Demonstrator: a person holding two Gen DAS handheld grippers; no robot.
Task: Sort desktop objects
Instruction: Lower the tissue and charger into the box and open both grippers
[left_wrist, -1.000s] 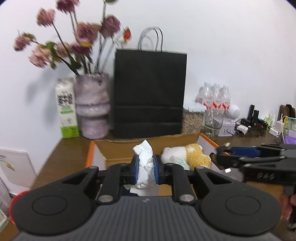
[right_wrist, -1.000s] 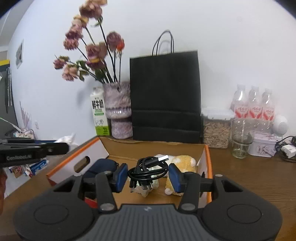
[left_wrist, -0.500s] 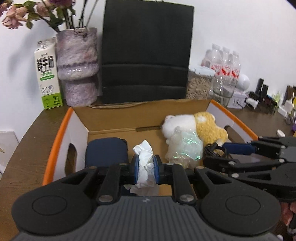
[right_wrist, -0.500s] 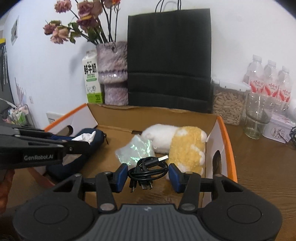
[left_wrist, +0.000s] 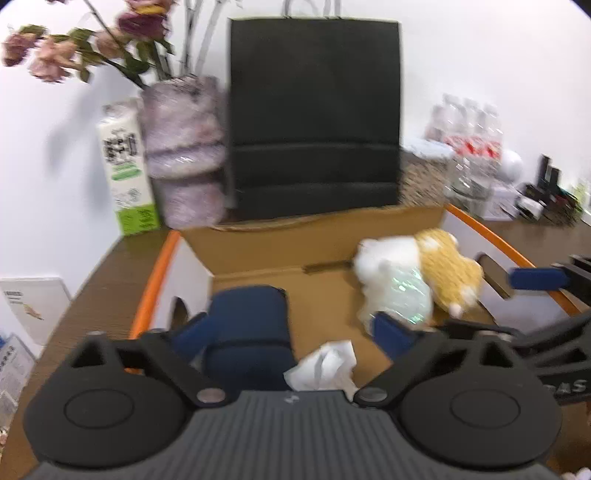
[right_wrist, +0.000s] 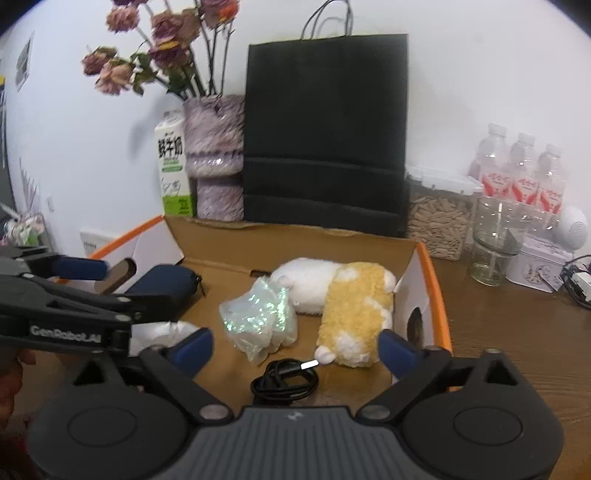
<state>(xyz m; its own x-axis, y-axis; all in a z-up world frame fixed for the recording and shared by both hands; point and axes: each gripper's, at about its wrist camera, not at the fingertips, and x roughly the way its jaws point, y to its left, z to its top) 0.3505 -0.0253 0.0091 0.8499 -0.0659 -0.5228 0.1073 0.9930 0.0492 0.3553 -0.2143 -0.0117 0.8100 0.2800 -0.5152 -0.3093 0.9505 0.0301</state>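
Note:
An open cardboard box with orange rims (left_wrist: 155, 280) (right_wrist: 436, 288) holds a navy pouch (left_wrist: 247, 332) (right_wrist: 162, 284), a white and yellow plush toy (left_wrist: 436, 262) (right_wrist: 347, 295), a shiny clear plastic bag (left_wrist: 402, 295) (right_wrist: 258, 317), a crumpled white tissue (left_wrist: 325, 365) (right_wrist: 159, 332) and a coiled black cable (right_wrist: 284, 380). My left gripper (left_wrist: 291, 328) is open above the tissue, which lies loose in the box. My right gripper (right_wrist: 295, 343) is open above the cable, which lies on the box floor.
Behind the box stand a black paper bag (right_wrist: 325, 136), a furry vase of dried flowers (right_wrist: 214, 158) and a milk carton (right_wrist: 173, 166). To the right are a seed container (right_wrist: 439, 221), a glass (right_wrist: 495, 240), water bottles (right_wrist: 521, 170) and a tin (right_wrist: 539, 262).
Both grippers have opened. The tissue has dropped from the left gripper into the box, and the cable has dropped from the right gripper onto the box floor.

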